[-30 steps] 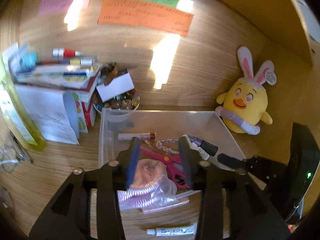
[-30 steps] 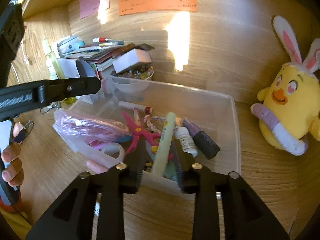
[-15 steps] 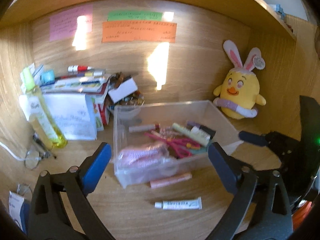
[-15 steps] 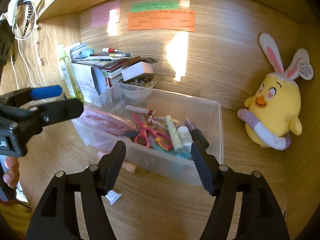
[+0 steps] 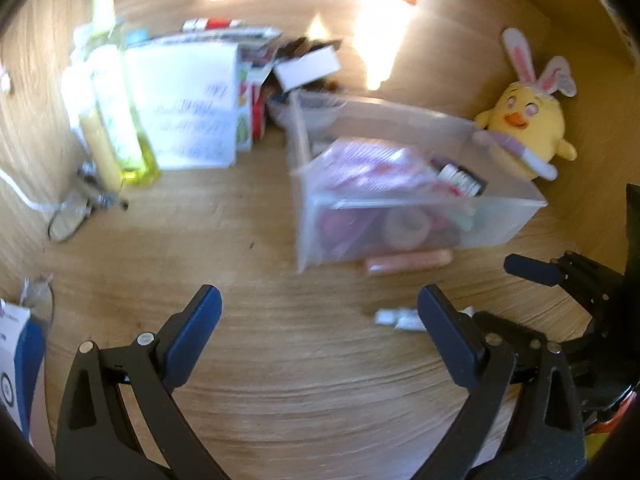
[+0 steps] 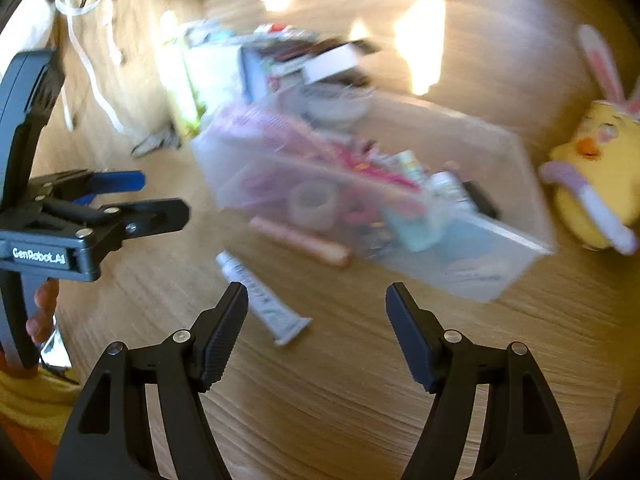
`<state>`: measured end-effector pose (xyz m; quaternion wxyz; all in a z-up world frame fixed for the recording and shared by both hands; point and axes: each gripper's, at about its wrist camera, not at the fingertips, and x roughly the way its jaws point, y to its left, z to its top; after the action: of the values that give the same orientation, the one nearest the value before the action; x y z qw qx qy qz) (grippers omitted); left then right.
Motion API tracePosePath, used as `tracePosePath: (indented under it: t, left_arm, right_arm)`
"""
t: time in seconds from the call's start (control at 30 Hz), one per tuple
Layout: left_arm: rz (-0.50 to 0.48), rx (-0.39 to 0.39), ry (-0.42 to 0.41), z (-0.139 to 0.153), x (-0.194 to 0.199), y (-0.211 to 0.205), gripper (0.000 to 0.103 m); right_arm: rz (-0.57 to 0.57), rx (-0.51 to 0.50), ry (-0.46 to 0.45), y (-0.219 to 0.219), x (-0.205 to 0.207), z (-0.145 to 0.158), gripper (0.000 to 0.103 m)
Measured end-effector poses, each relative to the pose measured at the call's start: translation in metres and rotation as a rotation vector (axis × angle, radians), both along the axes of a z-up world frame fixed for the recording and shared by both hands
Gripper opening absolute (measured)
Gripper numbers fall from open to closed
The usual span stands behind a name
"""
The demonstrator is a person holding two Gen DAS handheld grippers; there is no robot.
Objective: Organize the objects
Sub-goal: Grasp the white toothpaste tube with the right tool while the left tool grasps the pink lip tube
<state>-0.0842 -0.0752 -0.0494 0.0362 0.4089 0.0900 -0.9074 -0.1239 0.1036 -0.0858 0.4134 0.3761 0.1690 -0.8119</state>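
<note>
Step in hand — between picks. Left gripper point(image 5: 316, 304): jaws wide apart, empty. Right gripper point(image 6: 316, 300): jaws apart, empty. Bin point(image 6: 460, 252): beyond both, part-filled. White tube point(image 6: 260, 296): on tabletop, just beside right's left jaw — probably next; needs closing over. Pink stick point(image 6: 300, 242): against bin.

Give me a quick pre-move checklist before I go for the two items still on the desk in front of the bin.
1. Left gripper empty and open: ok.
2. Right gripper empty and open: ok.
3. White tube loose on the desk, apart from the bin: ok, it lies just past the right gripper's left finger.
4. Pink stick free to grasp: cannot tell, it lies against the bin's front wall and the view is blurred.
5. Room left in the bin: cannot tell, the pink bag sits high on the pile.
6. Grippers clear of each other: ok.
</note>
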Motion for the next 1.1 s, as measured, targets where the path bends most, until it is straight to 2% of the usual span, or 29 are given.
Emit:
tracePosePath:
  t: [0.1, 0.17, 0.23, 0.27, 0.3, 0.33, 0.4, 0.5, 0.7, 0.87, 1.1]
  left_arm:
    - [0.013, 0.003, -0.008, -0.005, 0.001, -0.007, 0.100]
    - [0.015, 0.002, -0.006, -0.006, 0.002, -0.009, 0.100]
    - [0.016, -0.003, -0.001, -0.007, 0.003, -0.011, 0.100]
    - [0.014, -0.005, 0.002, -0.006, 0.002, -0.011, 0.100]
    - [0.011, -0.010, 0.007, -0.006, 0.002, -0.010, 0.100]
    - [0.007, -0.012, 0.008, -0.005, 0.001, -0.010, 0.100]
    - [-0.012, -0.018, 0.015, -0.004, -0.002, -0.005, 0.098]
    - [-0.064, -0.032, 0.007, -0.004, -0.012, 0.008, 0.083]
    - [-0.149, -0.049, -0.032, -0.012, -0.035, 0.036, 0.072]
    - [-0.172, -0.082, -0.057, -0.018, -0.051, 0.054, 0.072]
    - [-0.182, -0.043, -0.109, -0.032, -0.064, 0.059, 0.072]
  right_arm:
    - [0.051, 0.031, -0.018, -0.022, 0.002, -0.009, 0.068]
    - [0.083, 0.045, -0.038, -0.035, 0.002, -0.015, 0.062]
    - [0.100, 0.074, -0.046, -0.044, 0.001, -0.022, 0.045]
    - [0.106, 0.087, -0.053, -0.047, 0.000, -0.025, 0.043]
    - [0.107, 0.088, -0.032, -0.048, 0.002, -0.025, 0.036]
    - [0.115, 0.090, -0.039, -0.047, 0.003, -0.025, 0.024]
    - [0.123, 0.079, -0.050, -0.044, 0.004, -0.024, 0.015]
    - [0.088, 0.071, -0.028, -0.028, 0.005, -0.023, 0.015]
    - [-0.023, 0.034, -0.040, 0.024, -0.011, -0.018, 0.015]
    - [-0.087, 0.009, -0.066, 0.043, -0.031, -0.016, 0.015]
    - [-0.026, 0.011, -0.075, 0.022, -0.038, -0.023, 0.015]
